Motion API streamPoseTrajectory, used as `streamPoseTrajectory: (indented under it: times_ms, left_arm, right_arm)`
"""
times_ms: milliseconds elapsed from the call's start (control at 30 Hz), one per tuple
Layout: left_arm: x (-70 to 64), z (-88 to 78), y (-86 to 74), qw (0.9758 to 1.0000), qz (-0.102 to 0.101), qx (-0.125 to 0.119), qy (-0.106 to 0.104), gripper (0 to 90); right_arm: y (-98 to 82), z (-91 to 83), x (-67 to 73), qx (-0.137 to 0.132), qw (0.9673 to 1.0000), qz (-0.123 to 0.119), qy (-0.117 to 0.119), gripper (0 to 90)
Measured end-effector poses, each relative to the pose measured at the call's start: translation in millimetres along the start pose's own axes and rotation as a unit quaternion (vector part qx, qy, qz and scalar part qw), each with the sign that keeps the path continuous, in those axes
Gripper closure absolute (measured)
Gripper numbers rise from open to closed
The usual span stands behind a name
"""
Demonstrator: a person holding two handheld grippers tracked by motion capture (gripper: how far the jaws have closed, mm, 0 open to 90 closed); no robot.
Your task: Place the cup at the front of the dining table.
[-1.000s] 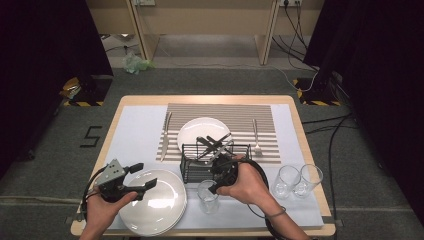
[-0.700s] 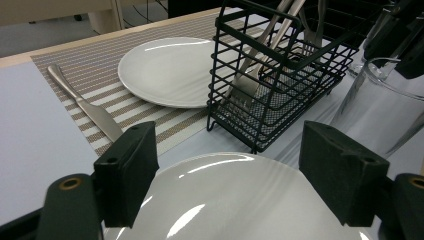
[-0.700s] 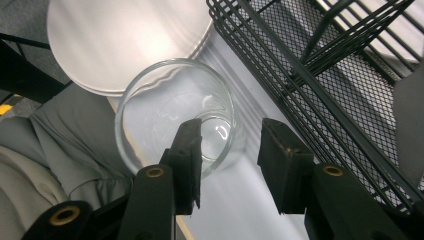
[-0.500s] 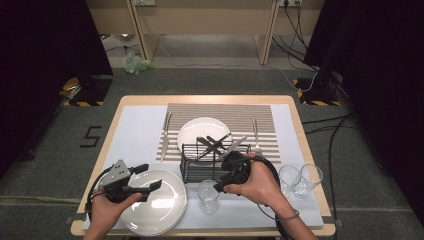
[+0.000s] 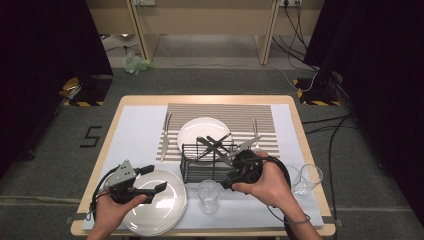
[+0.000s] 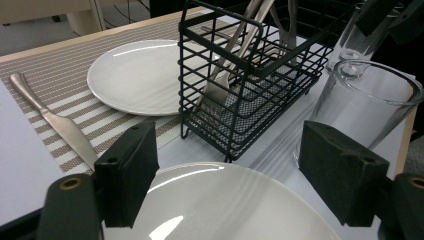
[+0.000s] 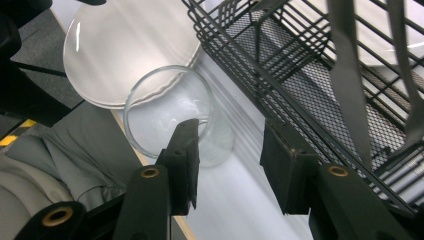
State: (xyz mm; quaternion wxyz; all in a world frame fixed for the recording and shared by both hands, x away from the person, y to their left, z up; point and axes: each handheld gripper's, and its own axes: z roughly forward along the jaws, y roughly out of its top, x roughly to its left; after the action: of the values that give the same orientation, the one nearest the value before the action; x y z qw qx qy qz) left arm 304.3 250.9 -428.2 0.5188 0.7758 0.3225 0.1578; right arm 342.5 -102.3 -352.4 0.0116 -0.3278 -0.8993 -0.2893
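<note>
A clear glass stands upright on the white cloth in front of the black wire caddy, which holds several pieces of cutlery. My right gripper hovers just right of the glass and points down at it. In the right gripper view, the right gripper is open with nothing between its jaws, which have just been opening; the glass sits beyond its left jaw. My left gripper is open above a stack of white plates. In the left gripper view, the left gripper has its jaws wide apart over the plates.
A white plate lies on the striped placemat, with a knife to its left and a fork to its right. Two more glasses stand near the table's right edge.
My right gripper has drawn back to the right and slightly up from the glass, with its jaws wider. The glass has stayed in place. The left gripper has barely moved.
</note>
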Motion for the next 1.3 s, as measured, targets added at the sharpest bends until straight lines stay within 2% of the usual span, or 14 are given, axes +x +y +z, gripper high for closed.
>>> streamPoseTrajectory:
  times_ms: [167,300,500,967,1300]
  left_arm:
    - [-4.6,2.7,3.1,0.9999,0.001,-0.003,-0.013,23.7]
    - [-8.3,6.4,5.1,0.9998,0.002,-0.004,-0.022,23.7]
    - [-14.1,11.2,8.6,0.9995,0.000,-0.003,-0.032,24.2]
    - [-28.0,24.8,16.5,0.9984,0.002,0.004,-0.056,24.5]
    - [-35.4,35.9,19.9,0.9971,-0.001,0.011,-0.075,24.7]
  right_arm:
    - [-8.5,-4.6,-8.7,-0.018,0.9997,0.014,-0.008,57.7]
    - [-15.1,-4.7,-14.5,-0.017,0.9994,0.022,-0.020,56.8]
    - [-26.8,-1.8,-21.5,-0.017,0.9989,0.037,-0.024,56.5]
    - [-43.2,11.1,-24.3,-0.016,0.9982,0.050,-0.030,55.6]
    - [-48.7,15.4,-26.7,-0.013,0.9979,0.051,-0.037,54.9]
